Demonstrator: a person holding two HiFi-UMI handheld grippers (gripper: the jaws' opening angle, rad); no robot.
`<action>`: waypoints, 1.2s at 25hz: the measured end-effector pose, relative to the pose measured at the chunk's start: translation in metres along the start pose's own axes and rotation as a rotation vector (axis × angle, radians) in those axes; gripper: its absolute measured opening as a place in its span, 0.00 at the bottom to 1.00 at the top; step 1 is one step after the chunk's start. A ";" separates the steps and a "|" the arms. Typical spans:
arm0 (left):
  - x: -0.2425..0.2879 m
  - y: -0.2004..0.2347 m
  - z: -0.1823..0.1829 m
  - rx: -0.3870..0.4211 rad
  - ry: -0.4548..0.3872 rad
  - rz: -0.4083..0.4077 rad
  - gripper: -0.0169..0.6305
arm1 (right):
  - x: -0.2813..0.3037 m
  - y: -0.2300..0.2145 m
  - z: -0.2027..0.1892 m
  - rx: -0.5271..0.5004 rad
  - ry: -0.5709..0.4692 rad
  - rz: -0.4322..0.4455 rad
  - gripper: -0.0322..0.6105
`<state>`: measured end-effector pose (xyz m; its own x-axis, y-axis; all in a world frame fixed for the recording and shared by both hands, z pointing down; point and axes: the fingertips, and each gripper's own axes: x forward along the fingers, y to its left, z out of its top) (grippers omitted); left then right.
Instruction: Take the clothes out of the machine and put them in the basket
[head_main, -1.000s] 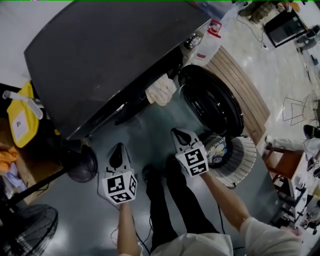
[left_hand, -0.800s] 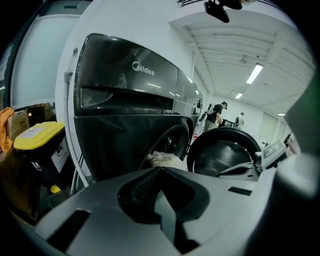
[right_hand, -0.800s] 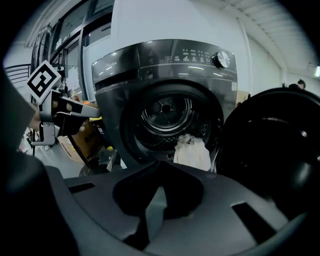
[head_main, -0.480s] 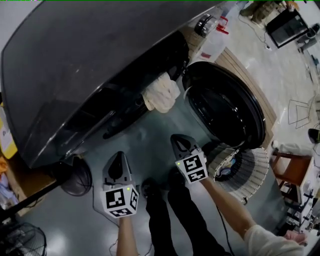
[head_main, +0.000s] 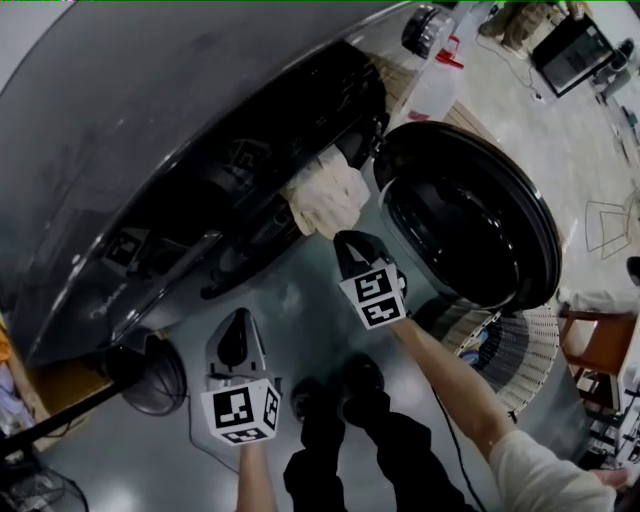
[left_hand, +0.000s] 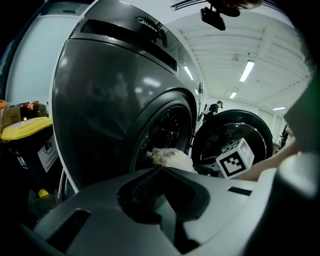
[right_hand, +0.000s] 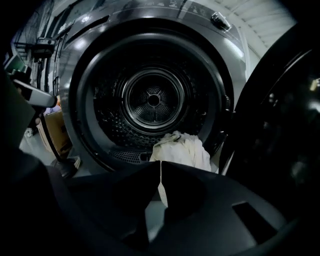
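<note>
R gripper (head_main: 348, 243), jaws shut & empty, points at the cream cloth (head_main: 325, 195) in the washer (head_main: 150, 130) mouth, door (head_main: 470, 225) open; L gripper (head_main: 236, 322) shut too, nothing held.

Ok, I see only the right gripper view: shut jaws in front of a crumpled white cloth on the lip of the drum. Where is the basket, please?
Observer: The white slatted plastic basket stands on the floor at the person's right. The open round dark door hides part of it.
Operator: Is it empty?
Observer: No, a small colourful thing lies in it; I cannot tell what it is.
Operator: And the left gripper?
Observer: The left gripper is back from the dark grey washing machine, jaws together, holding nothing.
</note>
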<state>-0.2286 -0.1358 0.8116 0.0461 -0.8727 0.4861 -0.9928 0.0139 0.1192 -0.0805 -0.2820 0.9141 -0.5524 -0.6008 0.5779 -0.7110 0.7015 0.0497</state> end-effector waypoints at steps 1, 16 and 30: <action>0.002 0.000 -0.001 0.008 -0.007 -0.005 0.05 | 0.010 -0.003 0.003 -0.007 -0.008 -0.004 0.09; 0.030 0.014 -0.038 0.068 -0.045 -0.027 0.05 | 0.137 -0.051 0.007 0.056 -0.011 -0.097 0.80; 0.032 0.011 -0.049 0.073 -0.035 -0.041 0.05 | 0.142 -0.038 -0.016 0.023 0.106 -0.087 0.27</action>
<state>-0.2329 -0.1398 0.8712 0.0840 -0.8885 0.4511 -0.9956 -0.0563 0.0745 -0.1251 -0.3881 1.0073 -0.4401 -0.6137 0.6554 -0.7642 0.6393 0.0854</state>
